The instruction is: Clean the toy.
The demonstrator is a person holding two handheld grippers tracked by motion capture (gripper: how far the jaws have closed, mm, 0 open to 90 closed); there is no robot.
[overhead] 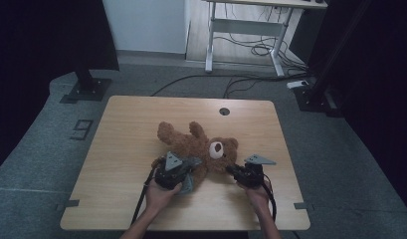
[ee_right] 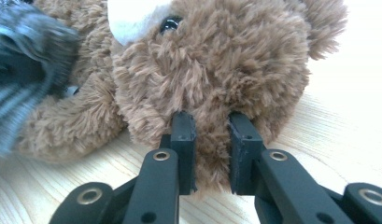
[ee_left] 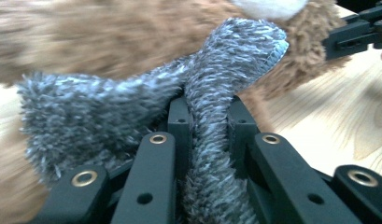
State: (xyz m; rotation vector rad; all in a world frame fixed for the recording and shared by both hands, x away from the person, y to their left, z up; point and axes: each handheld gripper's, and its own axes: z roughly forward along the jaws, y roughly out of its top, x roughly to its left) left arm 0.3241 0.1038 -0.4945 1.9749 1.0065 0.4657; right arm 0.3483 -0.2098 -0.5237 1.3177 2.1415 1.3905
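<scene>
Bear [overhead: 196, 144] lies on the tabletop [overhead: 121, 149], head toward the right gripper [overhead: 234, 172], whose jaws are clamped on head fur. Left gripper [overhead: 187, 175] jaws pinch the grey cloth [ee_left: 212, 107] against the bear's body.

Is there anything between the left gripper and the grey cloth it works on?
No. The left gripper is shut on the grey fuzzy cloth directly, with the fabric pinched between its jaws beside the teddy bear.
</scene>
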